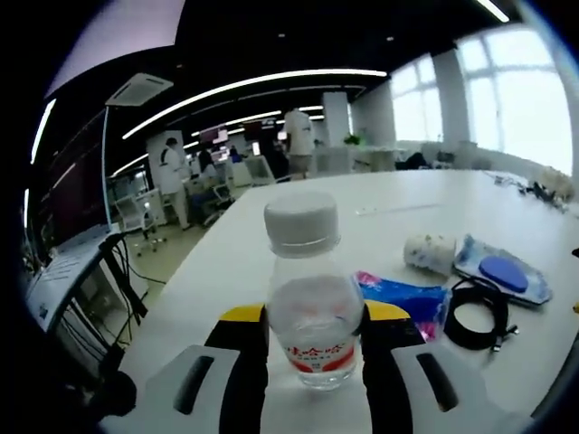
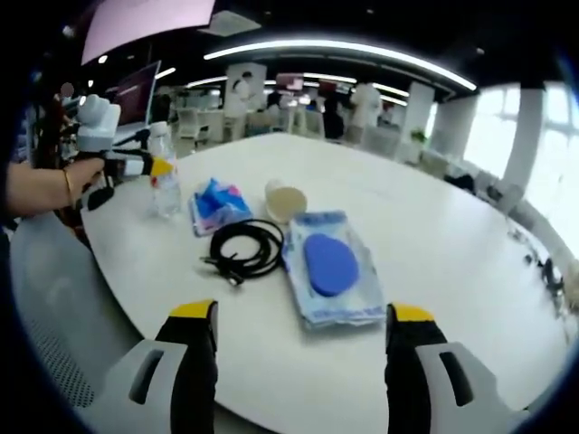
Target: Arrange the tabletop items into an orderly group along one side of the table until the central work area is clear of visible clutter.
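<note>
Because the clutter must line one edge, the left gripper (image 1: 315,348) clamps its jaws on the water bottle (image 1: 308,298) standing near the counter (image 2: 434,226) rim beside the blue packet (image 2: 217,203), while the right gripper (image 2: 303,348) hovers spread and empty.

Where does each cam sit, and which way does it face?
Left gripper view: rides the left gripper, looking along the table; its jaws clamp the bottle.
Right gripper view: rides the right gripper, jaws wide open, looking across the table at the left gripper and a hand.
Shared: bottle, cable, blue pouch, blue packet.
</note>
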The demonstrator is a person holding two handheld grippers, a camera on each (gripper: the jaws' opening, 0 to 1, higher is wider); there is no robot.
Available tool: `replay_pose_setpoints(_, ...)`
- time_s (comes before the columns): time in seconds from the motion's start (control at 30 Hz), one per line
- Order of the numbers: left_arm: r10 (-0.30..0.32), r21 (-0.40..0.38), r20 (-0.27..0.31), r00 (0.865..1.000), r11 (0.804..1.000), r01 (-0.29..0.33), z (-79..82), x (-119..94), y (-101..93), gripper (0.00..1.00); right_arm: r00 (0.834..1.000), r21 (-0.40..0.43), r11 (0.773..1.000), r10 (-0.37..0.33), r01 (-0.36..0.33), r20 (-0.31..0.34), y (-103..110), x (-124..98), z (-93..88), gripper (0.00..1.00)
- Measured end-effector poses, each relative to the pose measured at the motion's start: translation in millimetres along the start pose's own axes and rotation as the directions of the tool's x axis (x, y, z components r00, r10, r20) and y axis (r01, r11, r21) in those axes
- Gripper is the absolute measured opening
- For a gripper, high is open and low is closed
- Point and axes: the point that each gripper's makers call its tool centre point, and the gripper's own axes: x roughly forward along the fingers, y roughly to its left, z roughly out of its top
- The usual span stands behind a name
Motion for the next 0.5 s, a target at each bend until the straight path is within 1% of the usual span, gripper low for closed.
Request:
replay_pose_setpoints(0.13,0.006,0.004,0.004,1.0,1.0,-0.006,-0.1,0,0.0,0.38,1.0,-0.004,1.0,-0.003,0.003,-0.003,0,0,-0.4,0.73)
replay_pose_setpoints(0.17,0.01,-0.015,-0.005,1.0,1.0,-0.01,-1.9,0,0.4,0.4,1.0,-0.005,1.0,-0.003,0.003,-0.004,0,0,-0.7,0.73)
replay_pose_setpoints(0.23,0.028,-0.047,-0.019,0.999,0.998,-0.029,-8.3,1,4.2,0.48,1.0,-0.005,1.0,-0.003,0.003,-0.008,0,0,-1.0,0.73)
replay_pose_setpoints(0.27,0.027,-0.067,-0.012,1.0,0.997,-0.027,-9.4,2,4.8,0.5,1.0,-0.006,1.0,-0.003,0.003,-0.008,0,0,-1.0,0.73)
replay_pose_setpoints(0.33,-0.009,-0.128,-0.002,1.0,0.992,0.008,-10.4,2,1.0,0.49,1.0,-0.009,1.0,-0.004,0.004,-0.009,0,1,-1.0,0.73)
replay_pose_setpoints(0.4,0.009,-0.102,-0.019,1.0,0.995,-0.011,-14.3,4,4.9,0.49,1.0,-0.008,1.0,-0.005,0.005,-0.011,0,1,-1.4,0.73)
replay_pose_setpoints(0.43,0.005,-0.1,-0.026,1.0,0.995,-0.008,-15.9,6,4.7,0.5,1.0,-0.007,1.0,-0.005,0.005,-0.012,0,1,-1.6,0.73)
replay_pose_setpoints(0.47,0.001,-0.116,-0.038,0.999,0.993,-0.005,-18.4,8,3.4,0.49,1.0,-0.008,1.0,-0.005,0.005,-0.013,0,1,-1.6,0.73)
replay_pose_setpoints(0.5,0.0,-0.129,-0.035,0.999,0.992,-0.004,-18.2,8,2.9,0.49,1.0,-0.01,1.0,-0.004,0.004,-0.014,0,1,-1.8,0.73)
